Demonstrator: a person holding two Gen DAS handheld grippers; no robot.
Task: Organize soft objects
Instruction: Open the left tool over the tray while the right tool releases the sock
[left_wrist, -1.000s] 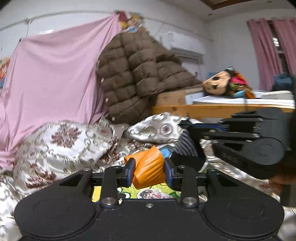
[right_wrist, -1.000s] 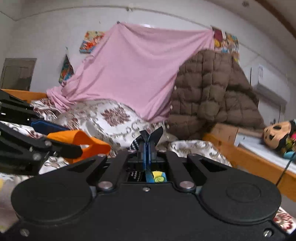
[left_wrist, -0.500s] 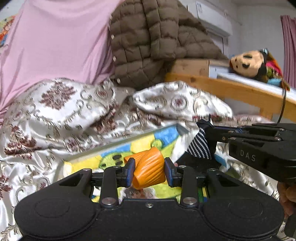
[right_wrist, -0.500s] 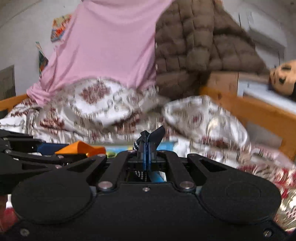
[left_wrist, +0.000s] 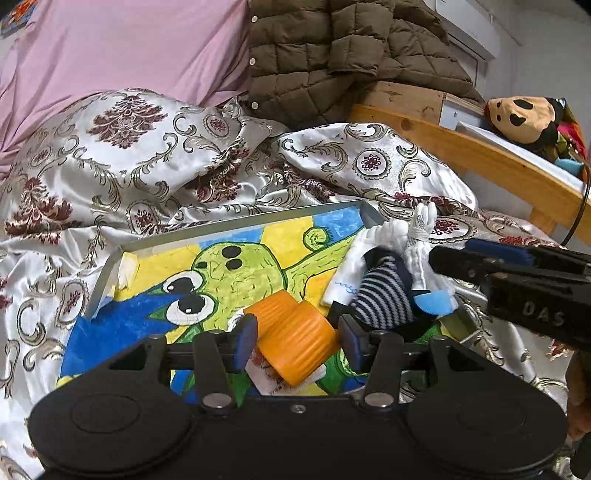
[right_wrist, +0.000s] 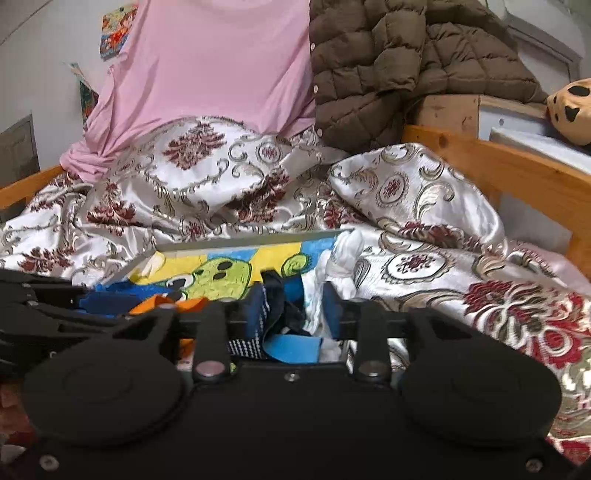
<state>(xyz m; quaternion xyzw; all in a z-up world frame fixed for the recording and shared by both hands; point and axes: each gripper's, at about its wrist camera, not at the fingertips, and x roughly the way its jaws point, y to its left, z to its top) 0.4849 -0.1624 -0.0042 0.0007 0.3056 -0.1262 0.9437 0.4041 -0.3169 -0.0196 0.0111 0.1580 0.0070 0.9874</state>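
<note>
Left gripper (left_wrist: 297, 341): jaws parted, orange ribbed sock (left_wrist: 295, 341) lying loose between the blue pads (left_wrist: 245, 341), a gap showing on each side. It rests low over the tray (left_wrist: 110, 266), just ahead of the tool.

Right gripper (right_wrist: 293, 308): jaws spread wide, clamping nothing. Navy striped sock (right_wrist: 271, 306) sits slack between them, over the tray's near right corner.

Just beyond and to the right of the left tool: white sock (left_wrist: 384, 240) draped across the tray's right rim.

Risks, judged:
- Orange sock is rolled, so it may tip or roll off-spot as the tool backs out, especially if a pad drags the ribbing.
- Striped sock could snag on a right finger and lift out again.
- White sock overhangs the rim; a nudge from either tool could drop it onto the patterned bedspread (left_wrist: 110, 147) beyond.
- Tray sits on soft bedding; pressing down may tilt it.
</note>
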